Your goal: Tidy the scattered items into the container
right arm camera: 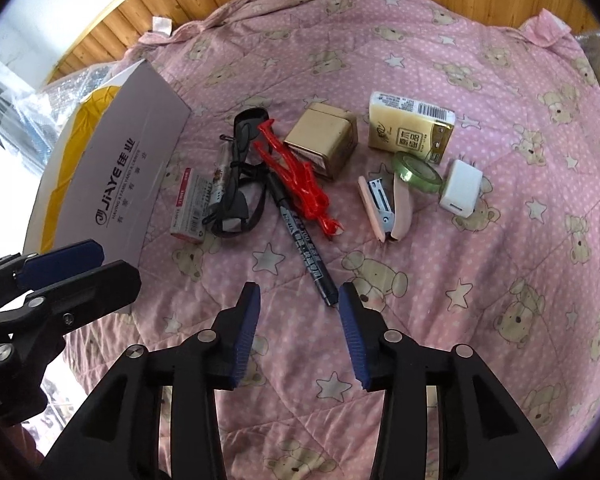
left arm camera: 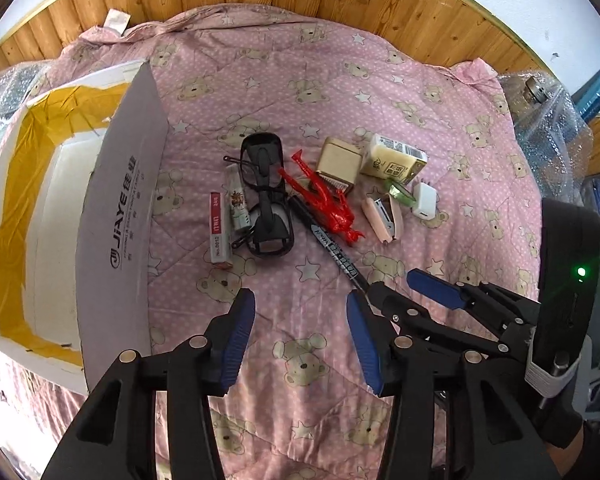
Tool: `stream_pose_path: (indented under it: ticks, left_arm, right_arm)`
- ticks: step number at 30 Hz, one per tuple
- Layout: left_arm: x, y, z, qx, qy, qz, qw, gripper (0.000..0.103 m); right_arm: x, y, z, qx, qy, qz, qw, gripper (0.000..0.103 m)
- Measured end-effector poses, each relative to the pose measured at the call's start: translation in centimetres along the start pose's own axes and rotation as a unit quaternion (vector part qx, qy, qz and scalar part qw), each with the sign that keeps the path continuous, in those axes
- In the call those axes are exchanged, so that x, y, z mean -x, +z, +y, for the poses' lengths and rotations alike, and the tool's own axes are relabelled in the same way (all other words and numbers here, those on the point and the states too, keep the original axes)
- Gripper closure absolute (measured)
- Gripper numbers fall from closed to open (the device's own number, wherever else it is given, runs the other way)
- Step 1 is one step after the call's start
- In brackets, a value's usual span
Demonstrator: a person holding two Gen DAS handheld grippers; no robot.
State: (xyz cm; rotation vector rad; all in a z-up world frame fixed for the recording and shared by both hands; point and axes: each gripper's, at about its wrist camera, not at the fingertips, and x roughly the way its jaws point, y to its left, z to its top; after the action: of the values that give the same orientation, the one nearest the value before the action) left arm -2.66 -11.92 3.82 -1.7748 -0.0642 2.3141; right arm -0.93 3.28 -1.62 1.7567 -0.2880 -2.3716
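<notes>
Your left gripper [left arm camera: 301, 334] hangs released over the pink bear-print quilt [left arm camera: 308, 92], its 2 blue pads wide apart with nothing between them. Your right gripper [right arm camera: 299, 334] is likewise spread and empty, and its tips sit just short of the near end of the black marker [right arm camera: 300, 236], which lies diagonally on the quilt.

The container, a white box [left arm camera: 40, 200] lined with yellow tape, stands at the left edge of the quilt with its grey printed flap [left arm camera: 120, 208] raised toward the clutter. Just beside that flap lie a small staple box [left arm camera: 219, 232] and a patterned tube [left arm camera: 237, 204], both touching or nearly touching the black glasses [left arm camera: 266, 196]. The red plastic figure [left arm camera: 324, 196] rests across the marker's far end. Behind it stands a gold box [left arm camera: 338, 162], with a yellow tissue pack [left arm camera: 392, 158] next to it. A green tape roll [right arm camera: 416, 170] sits between the pink stapler [right arm camera: 388, 208] and the white charger [right arm camera: 462, 188]. All items lie outside the container.
</notes>
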Motion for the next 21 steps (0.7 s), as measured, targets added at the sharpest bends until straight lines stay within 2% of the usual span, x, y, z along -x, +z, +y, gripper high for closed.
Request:
stream_pose_path:
  ticks: [7, 21]
  left_arm:
    - [-0.7, 0.2, 0.3, 0.001, 0.005, 0.008, 1.0, 0.053]
    - [-1.9, 0.0, 0.6, 0.01, 0.008, 0.027, 0.9996, 0.051]
  right_arm:
    - [-0.7, 0.1, -0.7, -0.016, 0.013, 0.01, 1.0, 0.053]
    - [-1.1, 0.2, -1.6, -0.029, 0.031, 0.02, 0.999, 0.052]
